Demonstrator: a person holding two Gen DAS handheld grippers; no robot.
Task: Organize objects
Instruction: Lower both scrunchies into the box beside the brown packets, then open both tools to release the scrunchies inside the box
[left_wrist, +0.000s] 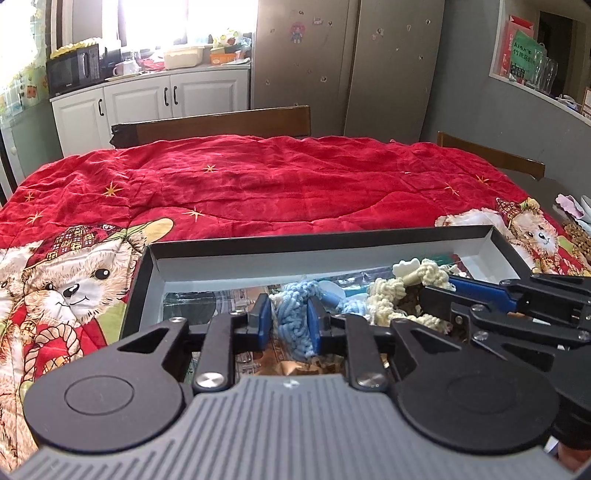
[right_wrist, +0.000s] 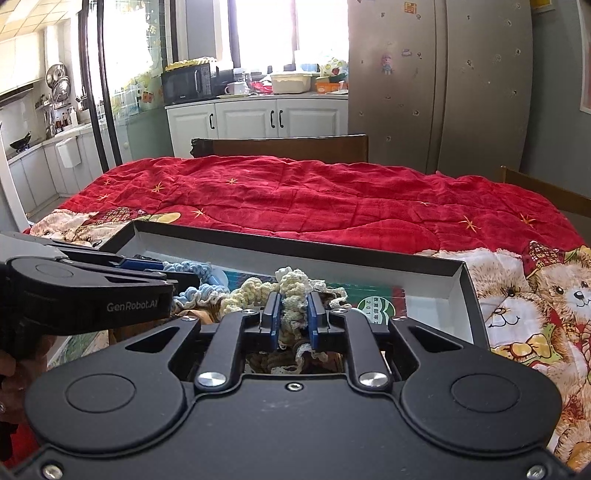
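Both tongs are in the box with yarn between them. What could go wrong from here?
1. The blue yarn and cream yarn lie tangled; lifting either may drag the other out.
2. The right tongs pinch only a thin strand, which could slip.
3. A snagged pull might shift the box.

Far side of the red quilt (left_wrist: 280, 184) is bare, open room to pass beyond the box (left_wrist: 332, 240). Box walls fence in the yarn pile (right_wrist: 295, 291). Left gripper (left_wrist: 284, 317) and right gripper (right_wrist: 293, 314) sit close side by side inside, crowding each other. Chair backs (right_wrist: 288, 147) block the far edge.
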